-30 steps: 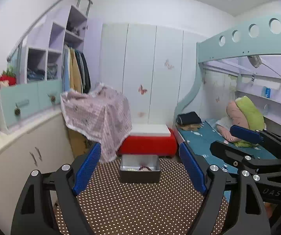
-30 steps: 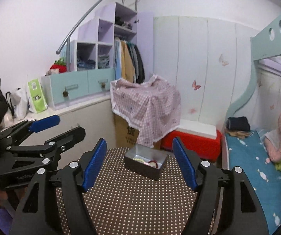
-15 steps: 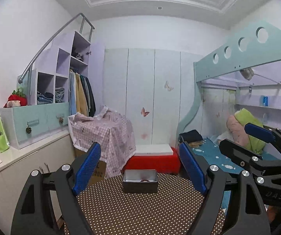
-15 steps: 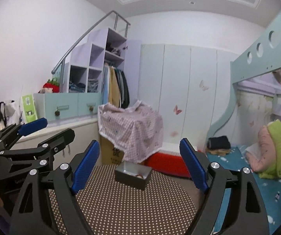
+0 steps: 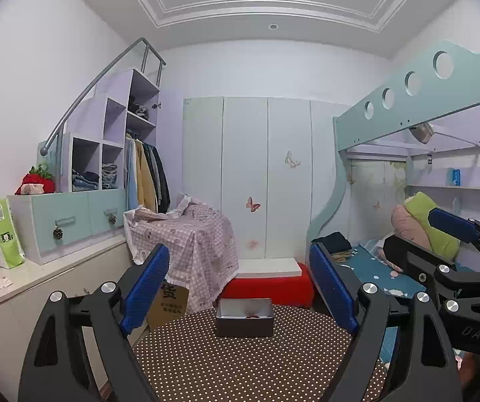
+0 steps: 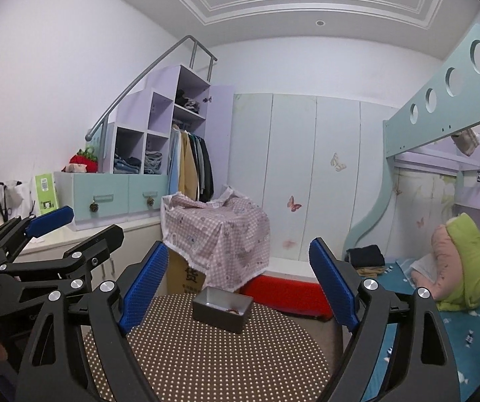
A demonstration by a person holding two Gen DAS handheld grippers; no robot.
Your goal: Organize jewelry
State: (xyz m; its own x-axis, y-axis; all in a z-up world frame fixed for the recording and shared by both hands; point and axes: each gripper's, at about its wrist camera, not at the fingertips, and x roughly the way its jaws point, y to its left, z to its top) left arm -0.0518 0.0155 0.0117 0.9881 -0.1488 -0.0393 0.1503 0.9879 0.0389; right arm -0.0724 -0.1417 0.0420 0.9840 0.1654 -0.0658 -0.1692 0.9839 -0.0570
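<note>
While both grippers had drawn back and levelled out, the grey tin (image 5: 245, 316) shrank to the far edge of the dotted desk (image 5: 240, 361), suggesting sorting was finished or paused. Left of the tin, the left gripper (image 5: 238, 288) stood wide, empty. Right of it, the right gripper (image 6: 236, 283) had just opened wider, holding nothing. Jewelry (image 6: 231, 310) lay inside the tin.

Inside the grey box (image 5: 244, 317), something small and reddish (image 5: 252, 316), perhaps beads, is too tiny to identify.
</note>
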